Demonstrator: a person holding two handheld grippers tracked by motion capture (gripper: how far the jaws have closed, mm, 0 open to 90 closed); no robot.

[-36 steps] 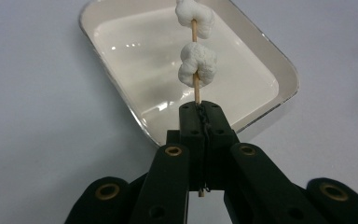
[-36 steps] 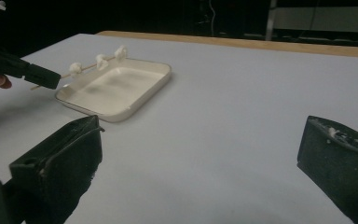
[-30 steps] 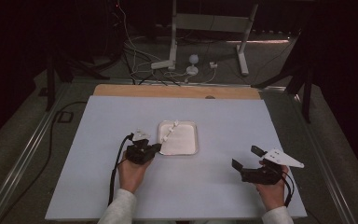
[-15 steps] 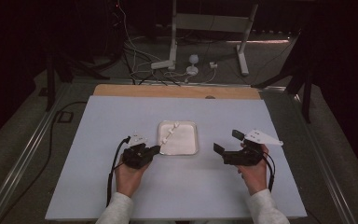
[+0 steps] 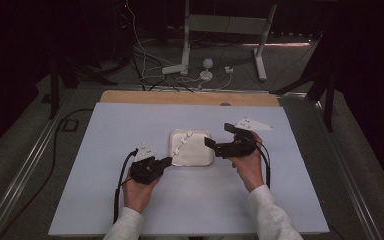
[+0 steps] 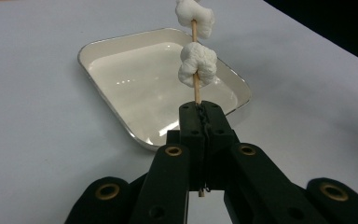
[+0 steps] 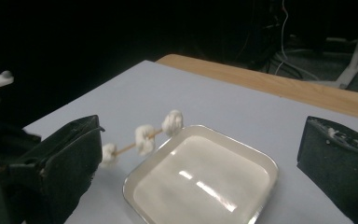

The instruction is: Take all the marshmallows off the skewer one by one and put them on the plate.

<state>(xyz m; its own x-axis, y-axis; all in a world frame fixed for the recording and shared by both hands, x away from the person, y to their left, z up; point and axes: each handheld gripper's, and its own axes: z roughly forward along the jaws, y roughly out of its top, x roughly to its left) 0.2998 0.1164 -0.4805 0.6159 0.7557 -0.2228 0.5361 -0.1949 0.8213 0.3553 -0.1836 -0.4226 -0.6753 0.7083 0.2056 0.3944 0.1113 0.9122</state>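
White-covered bench (image 5: 105, 200) underneath. Cream tray (image 5: 200, 159) at centre. Right tongs (image 5: 219, 139) at tray's 3 o'clock, jaws standing wide apart, holding nothing. Left tongs (image 6: 200, 122) at tray's 8 o'clock, clamped tight on wooden skewer (image 6: 196, 86) slanting over the tray's left edge. Apparently three white marshmallows (image 7: 144, 138) threaded along it.
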